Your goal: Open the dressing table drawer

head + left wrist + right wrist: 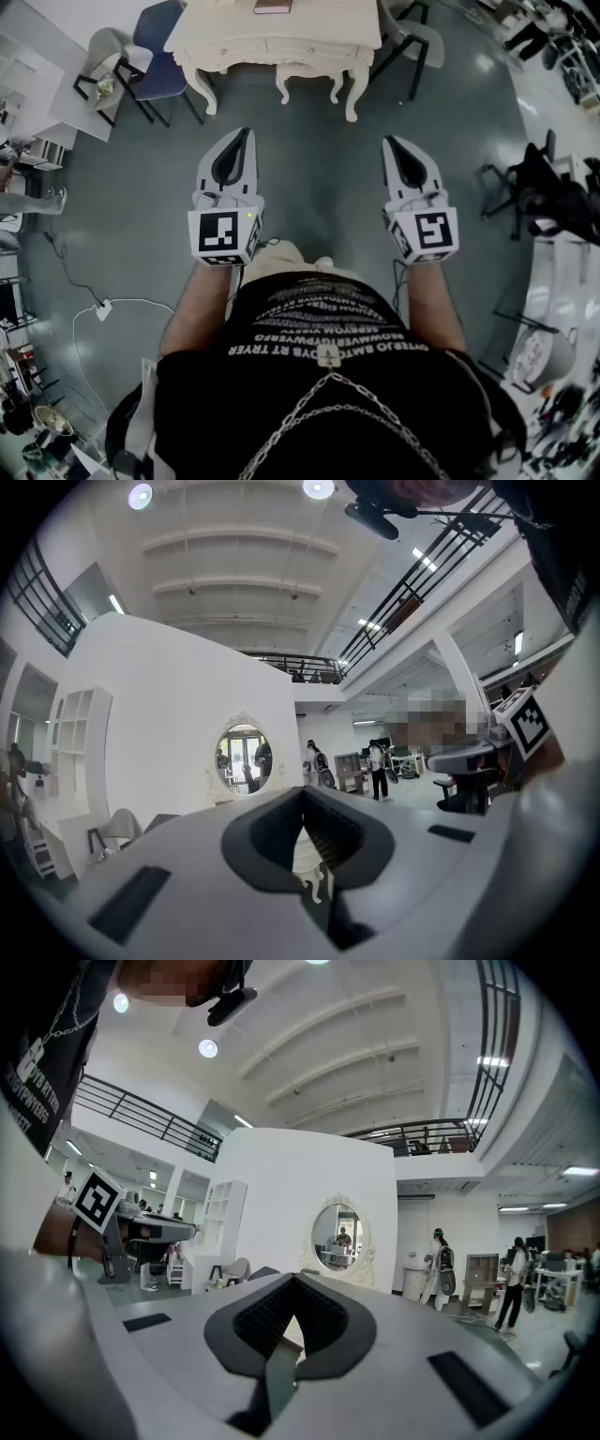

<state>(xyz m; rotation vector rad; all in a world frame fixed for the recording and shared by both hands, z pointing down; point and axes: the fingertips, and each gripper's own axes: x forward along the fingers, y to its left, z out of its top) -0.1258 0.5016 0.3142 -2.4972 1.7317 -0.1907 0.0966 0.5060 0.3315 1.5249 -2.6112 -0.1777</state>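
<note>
Left gripper [246, 134] and right gripper [388, 141] are both sitting with jaws together and nothing between them, pointing level toward the far side. The dressing table [319, 23] is standing far and well apart from both tips, roughly centred between them. The drawer [298, 46] is sitting in its front apron and looking fully closed. Its long axis is running left-right, so I'm guessing the pull has to come straight back toward the near side. The left gripper is looking slightly nearer to the drawer's centre line than the right. A stool [316, 73] is standing just in front of the table, between the grippers and the drawer front, so the reach is probably going over it. No approach is under way yet.
</note>
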